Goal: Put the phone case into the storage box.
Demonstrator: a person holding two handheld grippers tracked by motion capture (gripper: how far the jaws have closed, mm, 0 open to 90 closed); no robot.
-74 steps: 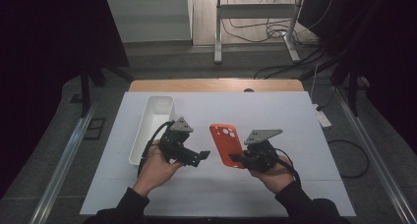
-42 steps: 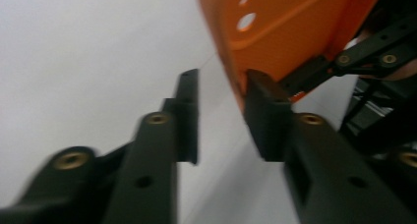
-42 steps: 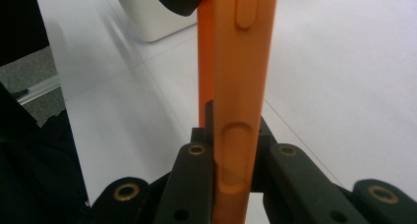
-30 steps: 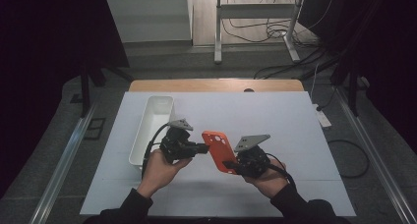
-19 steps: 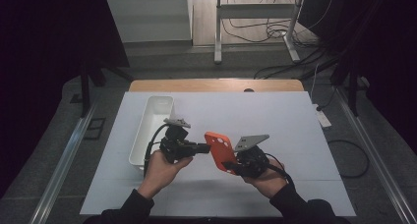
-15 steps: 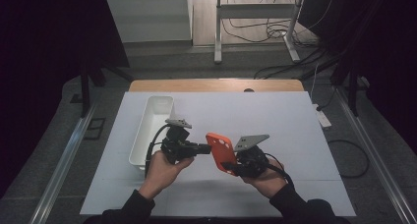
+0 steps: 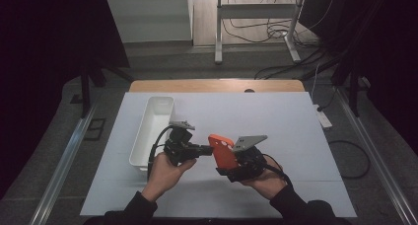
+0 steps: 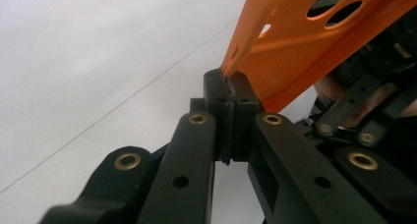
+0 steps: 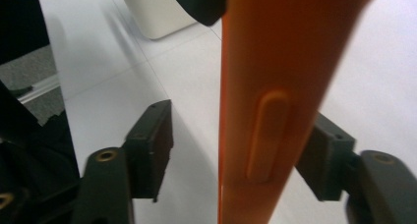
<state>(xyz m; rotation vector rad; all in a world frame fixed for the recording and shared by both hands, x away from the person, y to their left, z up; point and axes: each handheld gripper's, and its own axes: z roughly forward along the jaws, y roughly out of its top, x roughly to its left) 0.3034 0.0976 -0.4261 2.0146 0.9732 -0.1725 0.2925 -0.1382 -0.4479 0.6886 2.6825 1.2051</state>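
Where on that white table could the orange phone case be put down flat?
The wide stretch of table right of the orange case is bare, as is the far strip beyond the white bin. It is crowded at front centre, where the left hand-held gripper and right hand-held gripper meet on the case.

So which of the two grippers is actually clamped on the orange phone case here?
The left gripper: its jaws are pinched shut on the orange phone case edge. The right gripper jaws stand apart around it.
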